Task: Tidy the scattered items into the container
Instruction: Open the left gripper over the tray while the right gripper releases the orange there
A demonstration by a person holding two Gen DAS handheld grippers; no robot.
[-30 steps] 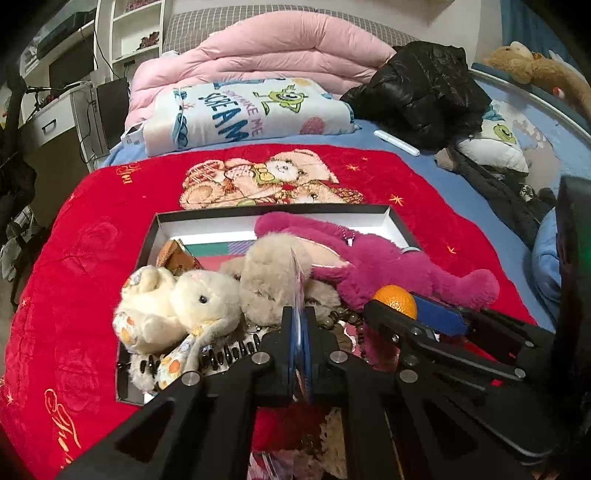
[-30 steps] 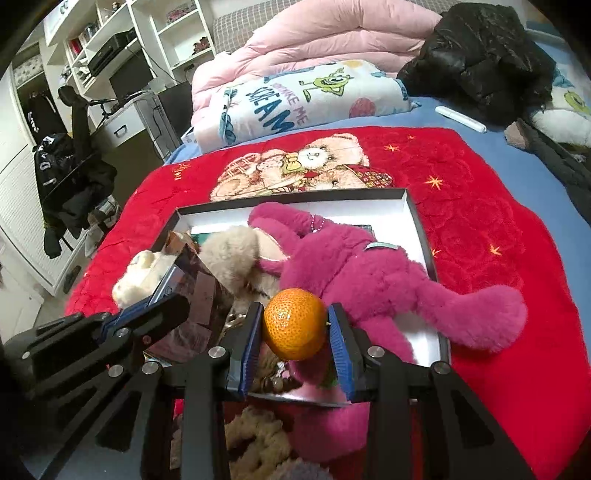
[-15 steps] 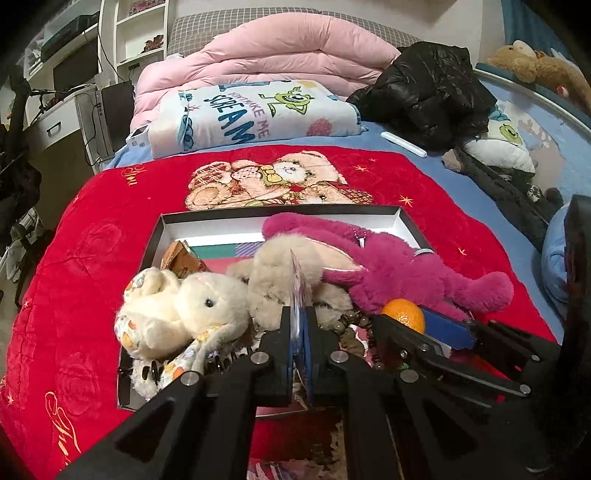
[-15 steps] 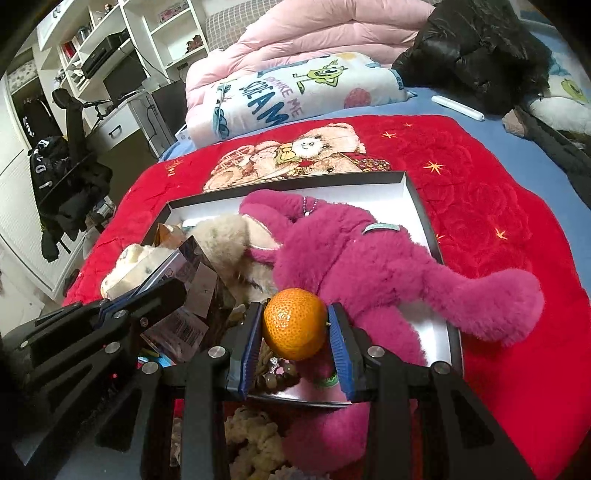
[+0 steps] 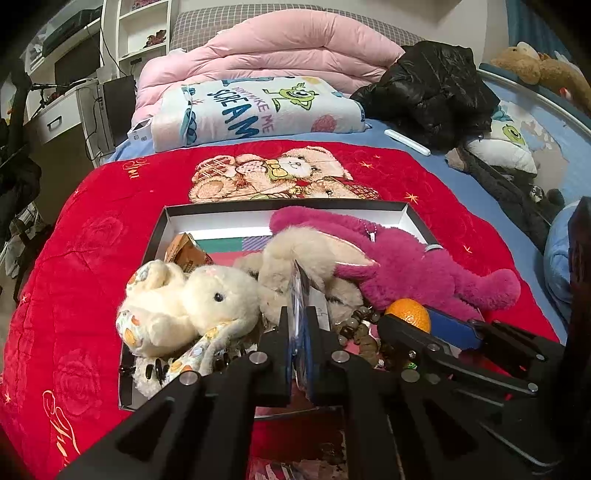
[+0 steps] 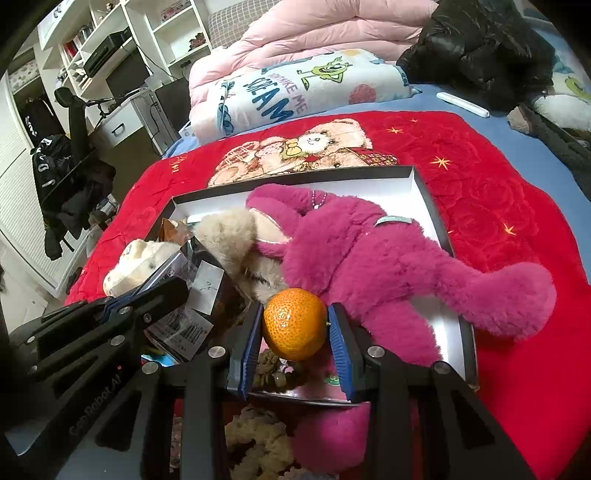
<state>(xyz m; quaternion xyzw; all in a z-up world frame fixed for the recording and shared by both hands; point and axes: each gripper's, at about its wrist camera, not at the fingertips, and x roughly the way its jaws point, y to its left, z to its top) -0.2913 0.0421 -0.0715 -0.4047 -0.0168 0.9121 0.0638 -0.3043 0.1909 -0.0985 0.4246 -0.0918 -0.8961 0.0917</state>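
Right hand-held gripper (image 6: 295,334) is clamped on the orange (image 6: 294,323), above the near edge of the box (image 6: 424,188). Left hand-held gripper (image 5: 298,332) pinches a clear plastic packet (image 5: 300,291) over the plush toys.

orange tangerine (image 6: 294,324) | magenta plush (image 6: 369,254) | red rose-patterned blanket (image 5: 92,258) | cream bunny (image 5: 184,306)

Bed (image 5: 436,147) with quilt (image 5: 280,48); white shelves (image 6: 122,33).
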